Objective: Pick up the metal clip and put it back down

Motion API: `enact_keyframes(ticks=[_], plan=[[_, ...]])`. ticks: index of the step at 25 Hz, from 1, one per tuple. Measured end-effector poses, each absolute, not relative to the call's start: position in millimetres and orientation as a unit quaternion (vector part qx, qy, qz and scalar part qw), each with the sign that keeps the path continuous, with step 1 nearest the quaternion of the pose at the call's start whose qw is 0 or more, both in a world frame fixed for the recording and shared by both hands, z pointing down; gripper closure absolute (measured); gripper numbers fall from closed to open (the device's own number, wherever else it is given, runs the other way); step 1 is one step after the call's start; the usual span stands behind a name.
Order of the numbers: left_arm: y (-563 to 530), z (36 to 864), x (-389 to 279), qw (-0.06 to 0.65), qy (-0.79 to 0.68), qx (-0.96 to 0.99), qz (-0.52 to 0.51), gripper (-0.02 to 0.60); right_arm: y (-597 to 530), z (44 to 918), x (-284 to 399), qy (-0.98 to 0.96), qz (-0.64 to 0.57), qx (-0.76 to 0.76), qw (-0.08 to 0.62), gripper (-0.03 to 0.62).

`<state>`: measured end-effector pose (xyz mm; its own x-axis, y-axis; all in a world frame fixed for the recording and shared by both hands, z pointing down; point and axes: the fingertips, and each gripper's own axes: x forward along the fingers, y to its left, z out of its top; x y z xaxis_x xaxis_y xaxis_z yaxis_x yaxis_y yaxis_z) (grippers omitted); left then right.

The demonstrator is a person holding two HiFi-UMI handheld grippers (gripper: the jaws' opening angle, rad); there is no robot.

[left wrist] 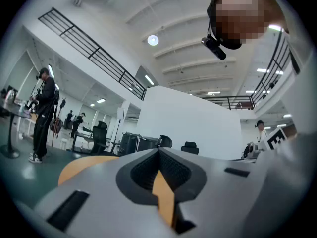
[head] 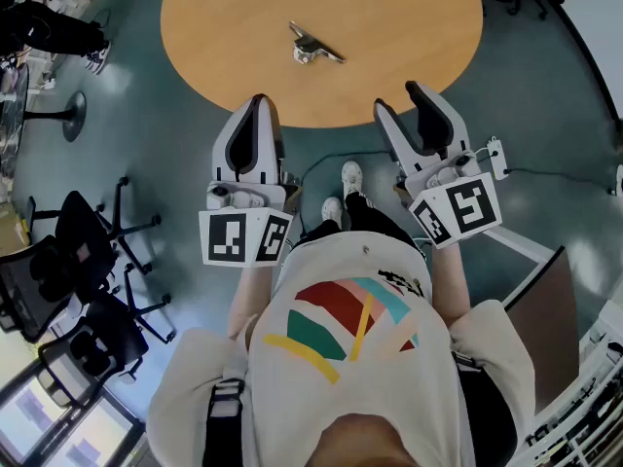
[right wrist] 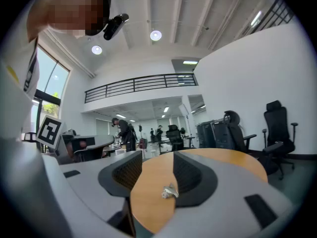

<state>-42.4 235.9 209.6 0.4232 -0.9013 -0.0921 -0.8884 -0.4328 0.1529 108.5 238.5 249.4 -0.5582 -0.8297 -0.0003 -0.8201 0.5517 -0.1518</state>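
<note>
Metal clip (head: 314, 47) lies free on the round table (head: 234, 27), upper centre of the head view, so pickup looks not begun. Right gripper (head: 401, 97) jaws are apart and empty, left gripper (head: 258, 100) jaws together, both at the table's near edge.

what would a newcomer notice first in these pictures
A lone metal clip lies near the middle of the round wooden table. At the table's near edge the person holds two grippers level: the left gripper shut, and the right gripper open and empty, with the clip framed between its jaws in its own view.
</note>
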Motion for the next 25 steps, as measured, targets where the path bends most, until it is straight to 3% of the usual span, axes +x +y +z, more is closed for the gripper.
enact_keyframes(ticks=[5, 12, 16, 25], plan=[[206.0, 195.6, -15.0, 0.027, -0.555, 0.827, -0.082, 0.538, 201.9, 267.2, 117.3, 0.908, -0.07, -0.414, -0.002, 0.408], [184.5, 199.2, -38.2, 0.031, -0.589, 0.804, -0.072, 0.537, 155.9, 296.0, 89.5, 0.897, -0.045, -0.437, -0.046, 0.387], [158.6, 214.8, -56.6, 0.053, -0.595, 0.797, -0.091, 0.538, 125.7, 321.9, 66.9, 0.895, -0.012, -0.434, -0.107, 0.319], [43.5, 267.5, -86.5, 0.098, -0.596, 0.793, -0.079, 0.538, 32.5, 434.7, 13.2, 0.889, -0.021, -0.378, -0.258, 0.319]])
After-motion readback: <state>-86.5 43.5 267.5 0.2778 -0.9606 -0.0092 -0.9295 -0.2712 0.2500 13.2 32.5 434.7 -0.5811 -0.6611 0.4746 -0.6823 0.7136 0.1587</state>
